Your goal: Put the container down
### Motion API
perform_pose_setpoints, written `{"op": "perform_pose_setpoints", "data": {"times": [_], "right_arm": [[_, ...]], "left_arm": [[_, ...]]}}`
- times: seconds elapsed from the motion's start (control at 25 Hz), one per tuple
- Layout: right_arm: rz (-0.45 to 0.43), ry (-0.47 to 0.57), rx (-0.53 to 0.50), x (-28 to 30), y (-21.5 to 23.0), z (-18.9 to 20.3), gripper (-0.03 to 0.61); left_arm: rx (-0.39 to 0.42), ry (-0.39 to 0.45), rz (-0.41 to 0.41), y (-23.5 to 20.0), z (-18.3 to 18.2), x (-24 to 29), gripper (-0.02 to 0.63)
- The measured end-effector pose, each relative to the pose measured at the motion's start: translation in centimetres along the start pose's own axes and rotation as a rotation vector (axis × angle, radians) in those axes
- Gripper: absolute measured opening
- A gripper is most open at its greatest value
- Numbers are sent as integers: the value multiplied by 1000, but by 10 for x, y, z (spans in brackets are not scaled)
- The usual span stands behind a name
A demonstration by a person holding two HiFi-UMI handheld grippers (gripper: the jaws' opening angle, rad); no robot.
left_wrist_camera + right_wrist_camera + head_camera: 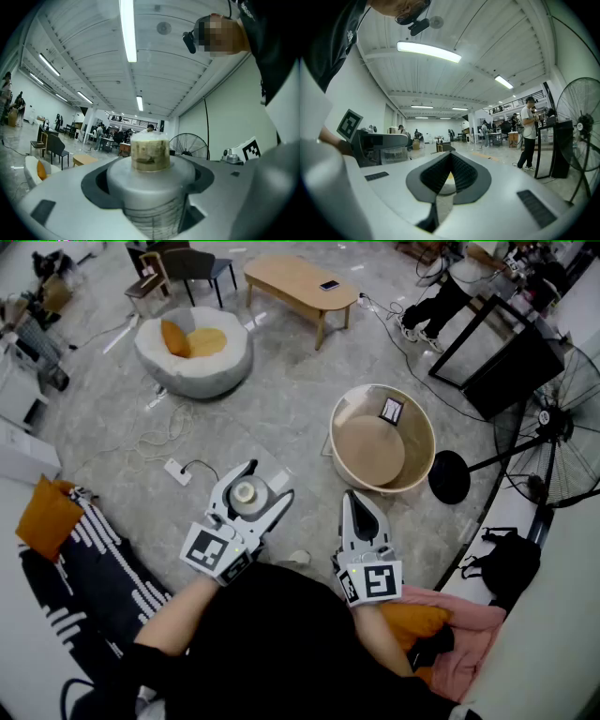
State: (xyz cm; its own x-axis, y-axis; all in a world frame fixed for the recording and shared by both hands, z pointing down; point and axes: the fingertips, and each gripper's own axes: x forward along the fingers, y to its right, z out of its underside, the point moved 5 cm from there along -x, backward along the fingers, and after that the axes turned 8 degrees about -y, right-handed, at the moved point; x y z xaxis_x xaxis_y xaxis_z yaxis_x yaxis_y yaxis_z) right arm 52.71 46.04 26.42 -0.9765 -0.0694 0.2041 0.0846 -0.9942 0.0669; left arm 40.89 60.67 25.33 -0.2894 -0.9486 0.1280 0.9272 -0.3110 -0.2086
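Observation:
A clear ribbed container [247, 492] with a grey lid and a small beige cap sits between the jaws of my left gripper [263, 484], which are shut on it and hold it well above the floor. In the left gripper view the container [150, 174] fills the middle, upright between the wide grey jaws. My right gripper [351, 495] hangs to the right of it, apart from it, with nothing in it. In the right gripper view its black ribbed pads [459, 171] meet at the tip, so this gripper [450, 155] is shut.
On the floor below lie a white power strip [177, 471] and its cable. A round beige tub seat [417, 432] stands ahead on the right, and a floor fan [562, 418] beyond it. A grey beanbag [194, 367] and a wooden table [300, 285] are farther off.

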Motion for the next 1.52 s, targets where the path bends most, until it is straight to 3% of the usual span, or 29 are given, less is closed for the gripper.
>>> {"op": "perform_pose_setpoints", "data": {"times": [0.16,0.32,0.52,0.68,0.88,1.08,1.52], "right_arm": [[-6,5,8,-2,9,4,21],[20,-1,-133,8,21,4,21],[28,-37,-98,40,45,6,21],[54,-82,-70,91,62,15,21],[111,-142,-29,166,100,4,21],[130,-223,-10,277,114,-10,21],[156,-184,13,476,121,-67,21]], "left_arm": [[9,-3,-11,2,0,9,350],[-2,7,-20,-4,-1,26,350],[-16,24,-22,-34,-7,59,350],[-32,60,-16,-86,-18,91,350],[-74,19,11,-156,-24,151,350],[-107,-9,38,-257,-35,208,350],[-66,-19,118,-408,-93,293,350]]}}
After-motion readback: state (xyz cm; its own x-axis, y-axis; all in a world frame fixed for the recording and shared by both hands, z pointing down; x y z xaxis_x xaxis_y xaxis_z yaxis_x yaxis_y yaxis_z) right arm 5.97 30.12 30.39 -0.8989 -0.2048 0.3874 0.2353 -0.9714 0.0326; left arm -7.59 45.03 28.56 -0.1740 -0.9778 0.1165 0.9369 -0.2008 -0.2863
